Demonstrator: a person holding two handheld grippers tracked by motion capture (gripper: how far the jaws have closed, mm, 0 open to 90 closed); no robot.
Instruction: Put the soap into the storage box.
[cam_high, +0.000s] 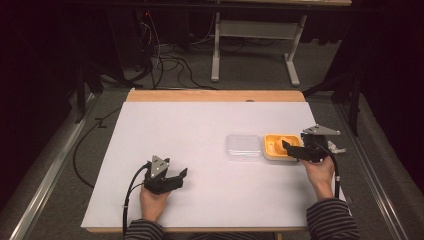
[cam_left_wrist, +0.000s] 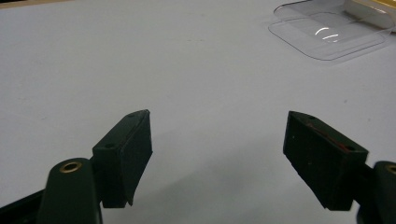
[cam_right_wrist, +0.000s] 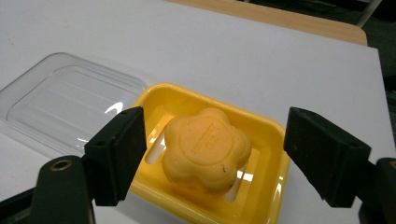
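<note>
left gripper (cam_high: 181, 174): resting low on the white table (cam_high: 200, 200) near the person's side, jaws standing wide apart with nothing between them, well apart from the other things
clear lid (cam_high: 243, 146): lying flat, touching the left edge of the dish, long side running left to right in the high view
soap dish (cam_right_wrist: 268, 140): yellow, sitting open toward the table's right, long axis also running left to right in the high view
soap (cam_right_wrist: 207, 149): orange, flower-shaped, sitting in the dish on its slotted floor, stamped face tilting up toward the right gripper view; lobed and roughly round, so no clear long axis
right gripper (cam_right_wrist: 212, 161): hovering at the dish, jaws spread on either side of the soap, touching nothing that I can see
risk: jaws closing on the lobes may be squeezing the slick soap out sideways, or catching the dish wall and dragging the light dish and lid
</note>
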